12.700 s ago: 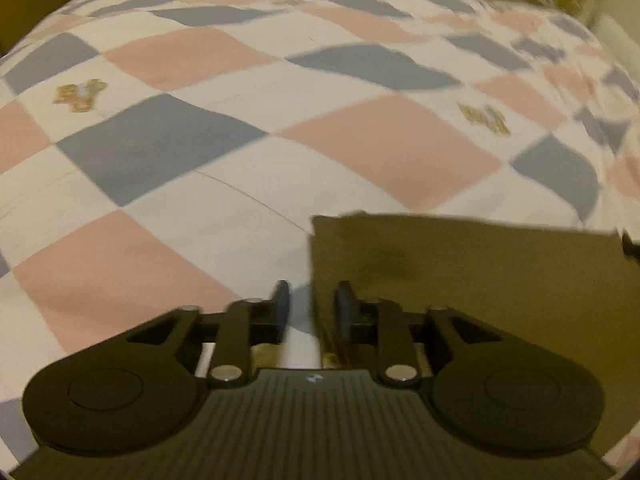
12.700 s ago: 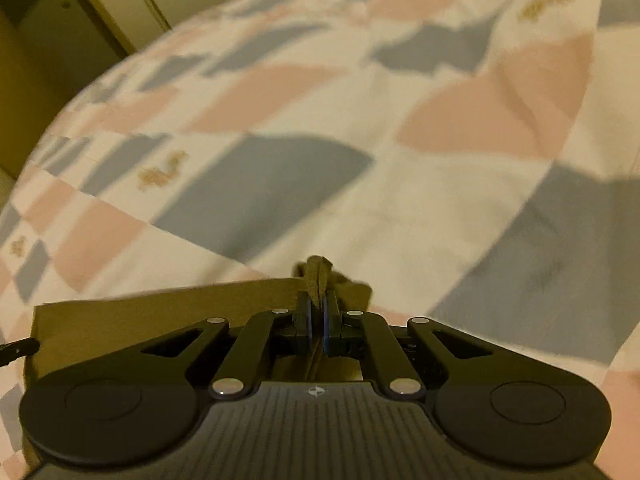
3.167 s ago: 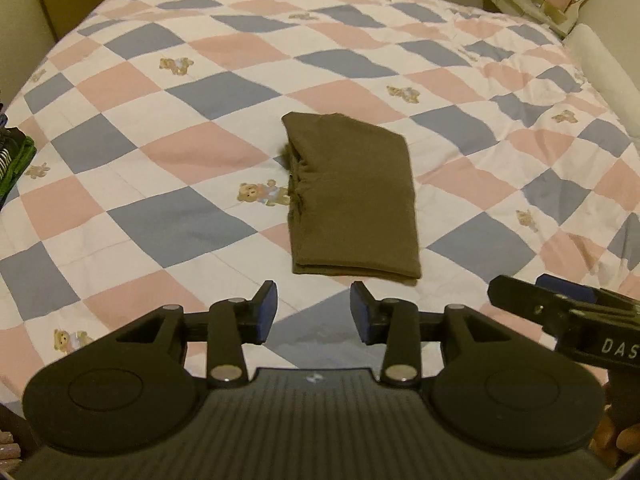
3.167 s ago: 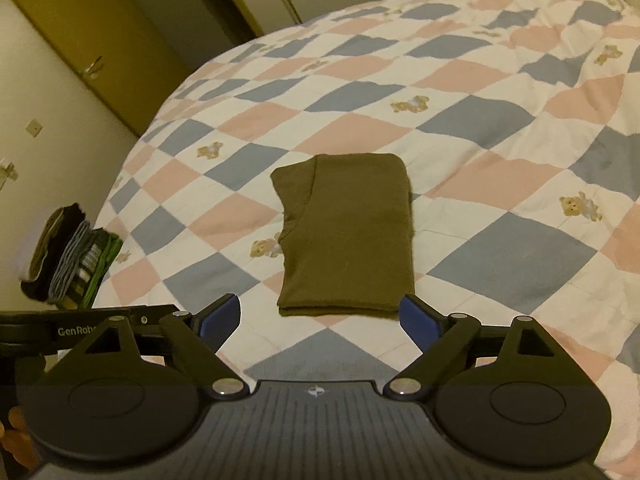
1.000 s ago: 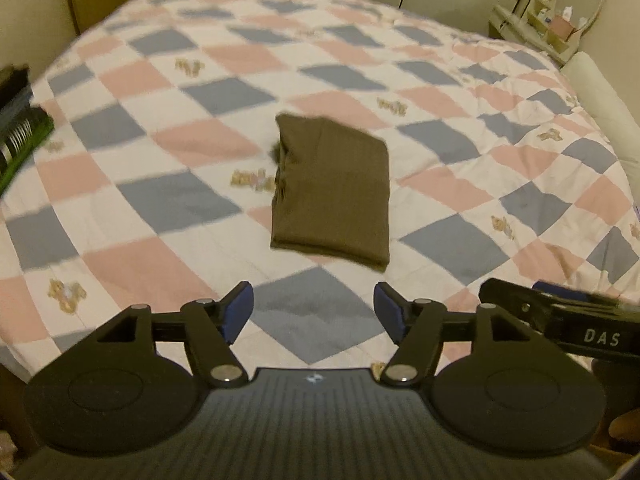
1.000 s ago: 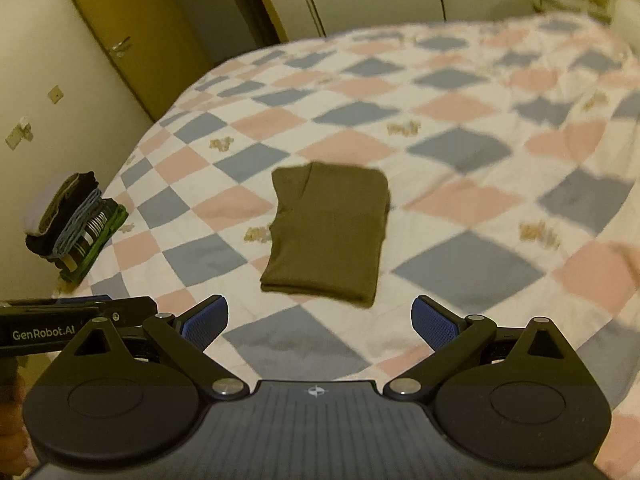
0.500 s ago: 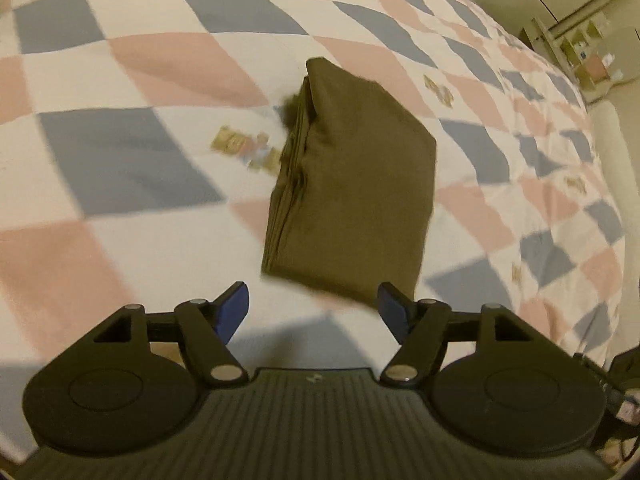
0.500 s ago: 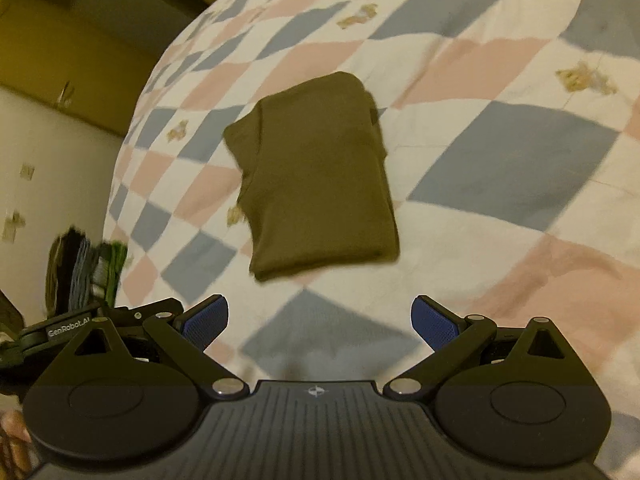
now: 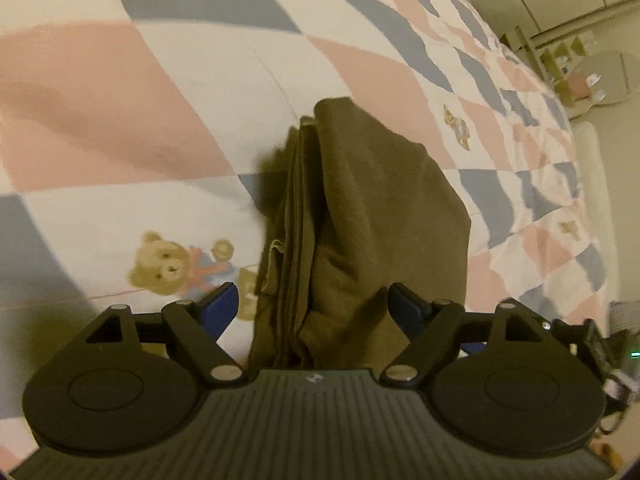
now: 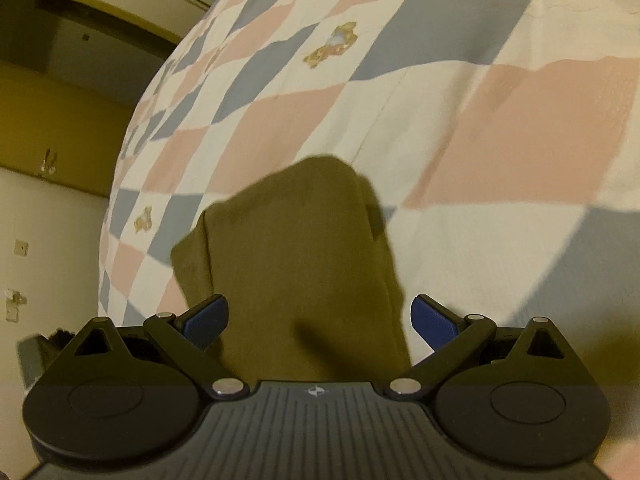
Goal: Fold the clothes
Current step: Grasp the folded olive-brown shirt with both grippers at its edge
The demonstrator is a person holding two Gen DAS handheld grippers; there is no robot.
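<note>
An olive-brown folded garment (image 9: 372,216) lies flat on the checked quilt (image 9: 120,92). Its stacked layered edges face left in the left wrist view. My left gripper (image 9: 314,306) hovers close over the garment's near left side, jaws opening, the cloth lying between the blue pads without contact. In the right wrist view the same garment (image 10: 296,264) fills the middle. My right gripper (image 10: 320,320) stands wide open over its near right side, one pad on each side of the cloth, neither pressing it.
The quilt (image 10: 480,140) has pink, grey and white squares with teddy bear prints (image 9: 180,266). A shelf with small items and a mirror (image 9: 576,72) stands beyond the bed. A yellow door and wall (image 10: 52,140) lie to the left.
Both grippers have dropped down and forward to the garment, which now looms large between their fingers. The left jaws have spread wider. Both views have rolled.
</note>
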